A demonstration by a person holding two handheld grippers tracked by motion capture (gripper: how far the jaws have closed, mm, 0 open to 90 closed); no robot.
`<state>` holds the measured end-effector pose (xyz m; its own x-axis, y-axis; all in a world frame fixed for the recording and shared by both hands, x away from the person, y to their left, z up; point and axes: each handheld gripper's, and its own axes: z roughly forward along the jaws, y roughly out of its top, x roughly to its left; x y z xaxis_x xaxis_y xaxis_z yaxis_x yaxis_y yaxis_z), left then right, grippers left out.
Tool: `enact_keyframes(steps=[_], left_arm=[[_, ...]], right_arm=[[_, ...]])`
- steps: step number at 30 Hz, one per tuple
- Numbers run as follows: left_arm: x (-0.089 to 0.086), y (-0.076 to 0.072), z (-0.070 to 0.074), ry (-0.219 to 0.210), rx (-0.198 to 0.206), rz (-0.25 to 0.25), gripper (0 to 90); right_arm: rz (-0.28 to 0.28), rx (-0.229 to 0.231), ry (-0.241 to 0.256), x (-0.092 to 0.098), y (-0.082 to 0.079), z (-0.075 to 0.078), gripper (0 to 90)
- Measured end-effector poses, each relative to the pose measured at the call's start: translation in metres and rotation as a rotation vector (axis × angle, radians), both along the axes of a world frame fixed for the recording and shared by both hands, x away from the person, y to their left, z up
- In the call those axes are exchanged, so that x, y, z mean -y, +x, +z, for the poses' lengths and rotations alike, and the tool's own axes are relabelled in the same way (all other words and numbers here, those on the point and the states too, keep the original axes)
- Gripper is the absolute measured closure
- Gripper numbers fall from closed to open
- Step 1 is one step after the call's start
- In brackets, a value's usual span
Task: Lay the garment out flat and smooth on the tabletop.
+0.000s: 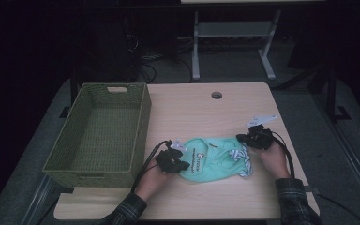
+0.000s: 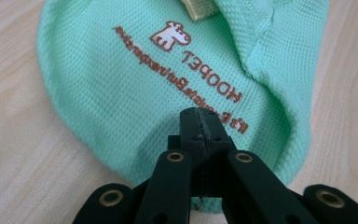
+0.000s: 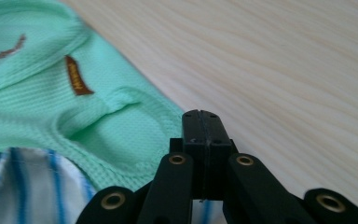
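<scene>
Now left tongs (image 2: 200, 122) clenched on mint shirt (image 1: 214, 158) edge, right tongs (image 3: 202, 122) likewise, bare table (image 1: 206, 112) beyond.

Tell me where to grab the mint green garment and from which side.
Grip the mint green garment at its two opposite outer hems, left tongs from the left, right tongs from the right. It lies flat and crumpled, so the edges probably offer the easiest folds to pinch.

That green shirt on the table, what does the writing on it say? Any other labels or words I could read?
"HOOPET": brown print on the mint green garment, seen upside down in the left gripper view, beside a small white dog logo.
Smaller brown line under it: too blurred to read for certain.
Brown tag near the garment's opening: lettering too small to read.
Woven basket: no text.
</scene>
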<state>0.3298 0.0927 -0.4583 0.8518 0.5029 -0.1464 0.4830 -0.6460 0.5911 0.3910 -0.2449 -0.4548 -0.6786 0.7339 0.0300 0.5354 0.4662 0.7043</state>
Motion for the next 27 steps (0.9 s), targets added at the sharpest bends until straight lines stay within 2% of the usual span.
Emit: enact_keyframes(steps=[6,9,11,15,17,19,21,25,27], left_arm=[[0.001,-0.001,0.0,-0.005,0.002,0.01,89.4],[0.001,-0.001,0.0,0.002,0.005,0.002,89.3],[0.002,0.0,0.001,0.003,-0.005,-0.01,88.5],[0.006,0.002,0.004,-0.007,0.01,-0.019,88.7],[0.009,0.004,0.01,-0.022,0.029,-0.01,89.5],[0.012,0.01,0.015,-0.029,0.05,-0.009,89.6],[0.015,0.015,0.019,-0.021,0.067,-0.008,89.6],[0.024,0.029,0.024,-0.01,0.108,-0.007,89.6],[0.029,0.038,0.025,-0.02,0.116,0.002,89.6]], right_arm=[[-0.057,-0.003,-0.016,0.008,0.01,-0.013,90.0],[-0.066,-0.004,0.016,0.008,0.011,-0.014,89.3],[-0.059,0.003,0.036,0.009,0.009,-0.011,85.3],[-0.065,0.023,0.073,0.015,-0.002,0.001,84.9],[-0.06,0.018,0.098,0.018,-0.01,0.005,89.3],[-0.059,0.013,0.08,0.019,-0.017,0.007,89.8],[-0.051,0.002,0.096,0.02,-0.025,0.009,89.9],[-0.031,-0.007,0.093,0.02,-0.042,0.012,89.9],[-0.02,-0.009,0.091,0.019,-0.051,0.014,89.9]])
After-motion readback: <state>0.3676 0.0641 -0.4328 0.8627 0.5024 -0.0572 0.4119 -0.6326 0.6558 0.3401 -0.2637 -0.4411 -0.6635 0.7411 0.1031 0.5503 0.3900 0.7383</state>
